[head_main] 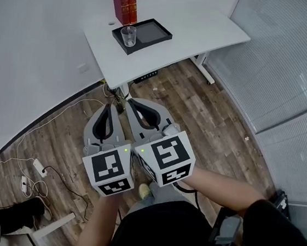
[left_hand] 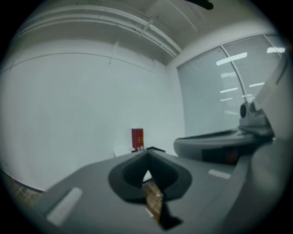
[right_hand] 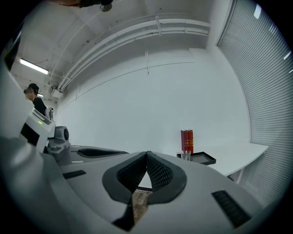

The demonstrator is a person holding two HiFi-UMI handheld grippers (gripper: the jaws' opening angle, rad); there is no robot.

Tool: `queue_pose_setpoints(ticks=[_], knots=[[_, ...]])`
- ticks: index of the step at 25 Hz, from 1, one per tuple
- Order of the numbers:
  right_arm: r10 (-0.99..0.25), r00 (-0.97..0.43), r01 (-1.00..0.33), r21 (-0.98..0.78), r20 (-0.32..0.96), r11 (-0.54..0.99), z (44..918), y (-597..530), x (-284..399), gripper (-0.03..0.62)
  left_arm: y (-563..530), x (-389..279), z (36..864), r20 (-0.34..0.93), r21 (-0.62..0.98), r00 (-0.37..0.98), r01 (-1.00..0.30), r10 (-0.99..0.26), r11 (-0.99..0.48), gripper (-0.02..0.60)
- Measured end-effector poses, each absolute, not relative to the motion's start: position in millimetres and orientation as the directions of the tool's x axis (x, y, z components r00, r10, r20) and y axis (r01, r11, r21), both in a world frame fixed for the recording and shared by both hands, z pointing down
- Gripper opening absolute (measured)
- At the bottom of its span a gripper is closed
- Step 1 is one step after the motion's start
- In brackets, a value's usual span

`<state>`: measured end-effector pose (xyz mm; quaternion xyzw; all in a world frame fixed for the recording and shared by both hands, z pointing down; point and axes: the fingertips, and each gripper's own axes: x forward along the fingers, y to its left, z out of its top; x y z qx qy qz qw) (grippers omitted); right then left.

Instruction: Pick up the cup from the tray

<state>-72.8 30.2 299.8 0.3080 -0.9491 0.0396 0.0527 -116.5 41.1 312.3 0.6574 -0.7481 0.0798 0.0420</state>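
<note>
- The cup (head_main: 128, 36) is clear and upright in the tray (head_main: 155, 33), at the tray corner nearest your jaws; it sits far ahead of both pairs of tips, and nothing touches it
- From the right gripper view it lies beyond the tips and off to their right; two red books (head_main: 124, 4) stand just behind it, on the side away from you
- The tray rests on a white table (head_main: 203, 26), well apart from both grippers
- Your left gripper (head_main: 114, 106) has its jaws closed tip to tip, with nothing between them; your right gripper (head_main: 130, 101) is the same, shut and empty
- I judge this to be the approach; no grasp has begun
- Next, carry one gripper forward and part its jaws before it arrives; come in level, above the tray rim, one jaw on each side of the cup; stop short of the books
</note>
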Motion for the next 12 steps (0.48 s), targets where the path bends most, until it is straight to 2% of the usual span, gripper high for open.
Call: queue_pose_setpoints(ticks=[12], knots=[[-0.569, -0.817, -0.575, -0.064, 0.094, 0.816, 293, -26, -66, 0.006, -15, -110, 305, 0.163, -0.101, -0.15, -0.986, -0.975, 0.135, 0.0]])
